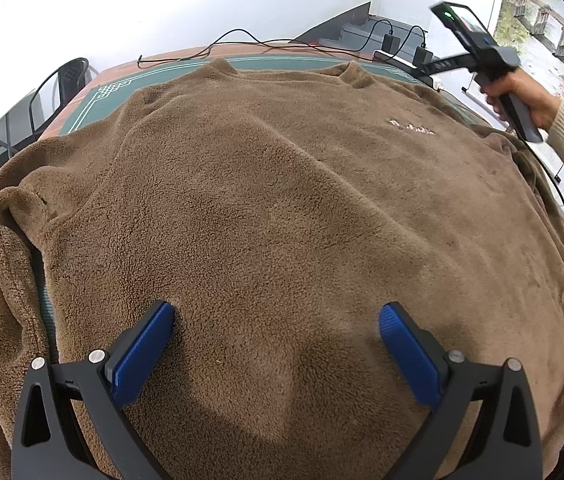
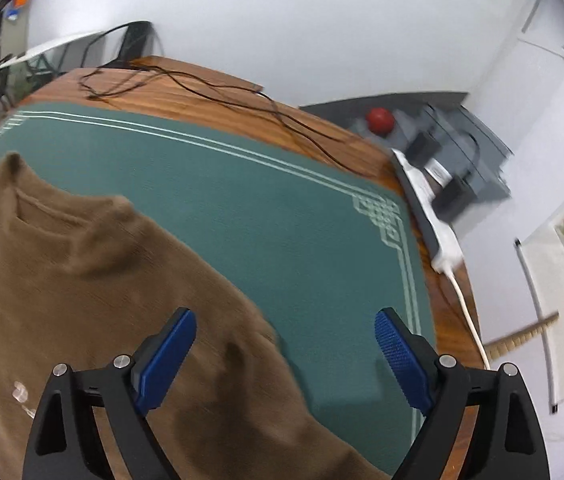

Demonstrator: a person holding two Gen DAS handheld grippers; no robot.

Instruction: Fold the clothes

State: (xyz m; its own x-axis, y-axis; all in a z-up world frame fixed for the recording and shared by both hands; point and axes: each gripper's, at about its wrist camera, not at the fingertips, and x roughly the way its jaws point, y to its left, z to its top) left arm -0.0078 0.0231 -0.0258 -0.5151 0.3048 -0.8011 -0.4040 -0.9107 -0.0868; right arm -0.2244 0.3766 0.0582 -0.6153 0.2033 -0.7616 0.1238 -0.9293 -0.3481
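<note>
One wooden table (image 2: 209, 98) takes up most of the room, with one green mat (image 2: 241, 216) with a white border laid on top. Spread flat on that mat is one brown fleece sweater (image 1: 282, 200), front up, collar at the far edge, and it covers nearly the whole mat in the left wrist view (a small pale logo sits on the chest). Its sleeve on the left is folded back along the side.

Two grippers. The left gripper (image 1: 275, 320) hovers low over the hem area, blue pads spread wide with only fleece showing between them, nothing pinched. The right gripper (image 2: 286, 340) is up over the sweater's shoulder edge and the bare mat, jaws also wide apart and empty. From the left camera you can see a hand (image 1: 522, 96) holding it by its handle.

Smaller stuff: one white power strip (image 2: 438, 232) at the table's far corner with two black chargers plugged in, thin black cables (image 2: 201, 88) looped across the wood, and one red ball (image 2: 380, 119) past the table, on a grey ledge.
</note>
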